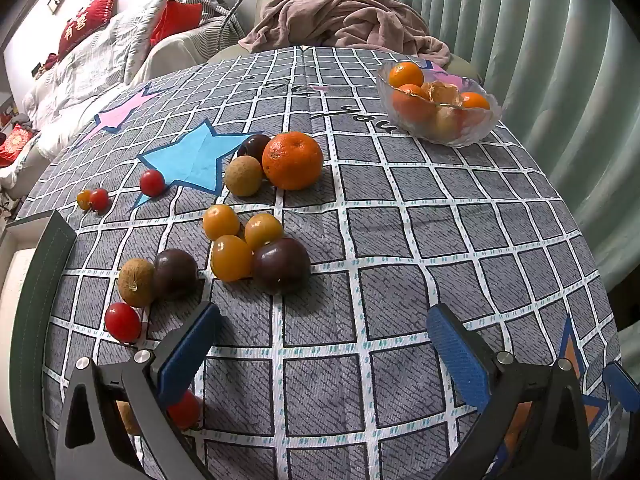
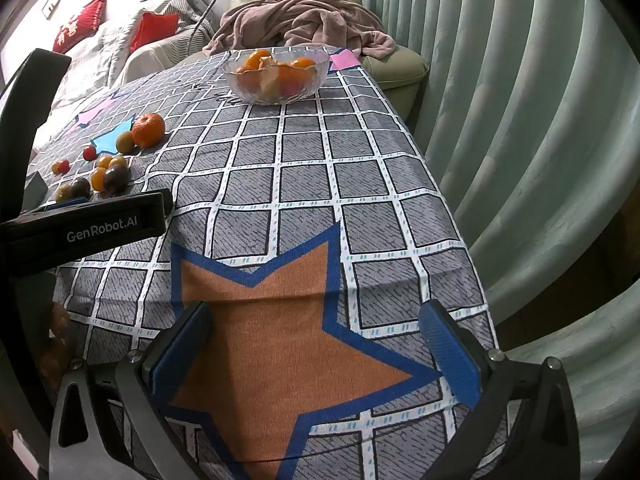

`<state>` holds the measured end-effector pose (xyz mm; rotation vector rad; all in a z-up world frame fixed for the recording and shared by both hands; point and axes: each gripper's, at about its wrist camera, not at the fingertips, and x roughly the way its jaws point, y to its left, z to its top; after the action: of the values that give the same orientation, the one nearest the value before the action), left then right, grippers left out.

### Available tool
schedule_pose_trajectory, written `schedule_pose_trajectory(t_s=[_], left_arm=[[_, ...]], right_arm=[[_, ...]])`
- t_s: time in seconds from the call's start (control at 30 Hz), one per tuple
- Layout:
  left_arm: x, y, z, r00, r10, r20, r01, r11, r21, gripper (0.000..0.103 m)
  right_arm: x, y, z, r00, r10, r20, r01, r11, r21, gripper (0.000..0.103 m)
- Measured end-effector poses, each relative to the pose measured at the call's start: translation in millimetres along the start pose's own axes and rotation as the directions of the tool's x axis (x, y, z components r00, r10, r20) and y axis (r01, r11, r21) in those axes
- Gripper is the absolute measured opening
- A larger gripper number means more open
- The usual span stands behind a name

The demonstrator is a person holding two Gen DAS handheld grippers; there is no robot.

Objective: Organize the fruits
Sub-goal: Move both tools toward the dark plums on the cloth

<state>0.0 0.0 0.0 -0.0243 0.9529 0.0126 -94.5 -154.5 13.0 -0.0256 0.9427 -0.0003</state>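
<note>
Left wrist view: my left tongs point(image 1: 320, 344) are spread wide with nothing between them, hovering over bare checked cloth on the counter point(image 1: 400, 240). Glass bowl point(image 1: 440, 108) sits upper right of the frame with a few oranges and what looks like a peeled one in it, so some sorting looks done. Most fruit is not yet in: big orange point(image 1: 293, 161) at centre, touching a brown round fruit point(image 1: 243, 176) with a dark one point(image 1: 256, 145) behind it. Below that, three yellow fruits point(image 1: 231, 258) bunched against a dark plum-like fruit point(image 1: 281, 265). Lower left, a brown one point(image 1: 137, 282), a dark one point(image 1: 175, 274) and a red tomato point(image 1: 122, 322). More small reds point(image 1: 152, 182) at left.

Right wrist view: right tongs point(image 2: 316, 356) likewise wide apart and empty, over the orange star print point(image 2: 260, 328), well apart from all fruit. Bowl is top centre there.

My read: early stage, roughly a dozen loose pieces left; nothing gripped.
</note>
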Motion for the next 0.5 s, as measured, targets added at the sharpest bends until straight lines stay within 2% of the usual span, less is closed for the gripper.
schedule_pose_trajectory(t_s=[0.33,0.5], left_arm=[[-5,3,-7,1.000,0.008,-0.005,-0.008,1.000,-0.002,0.103],[-25,9,-26,1.000,0.016,-0.002,-0.016,0.998,0.054,0.103]], right_arm=[[0,0,0,1.000,-0.001,0.001,0.001,1.000,0.000,0.103],[0,0,0,1.000,-0.001,0.001,0.001,1.000,-0.001,0.103]])
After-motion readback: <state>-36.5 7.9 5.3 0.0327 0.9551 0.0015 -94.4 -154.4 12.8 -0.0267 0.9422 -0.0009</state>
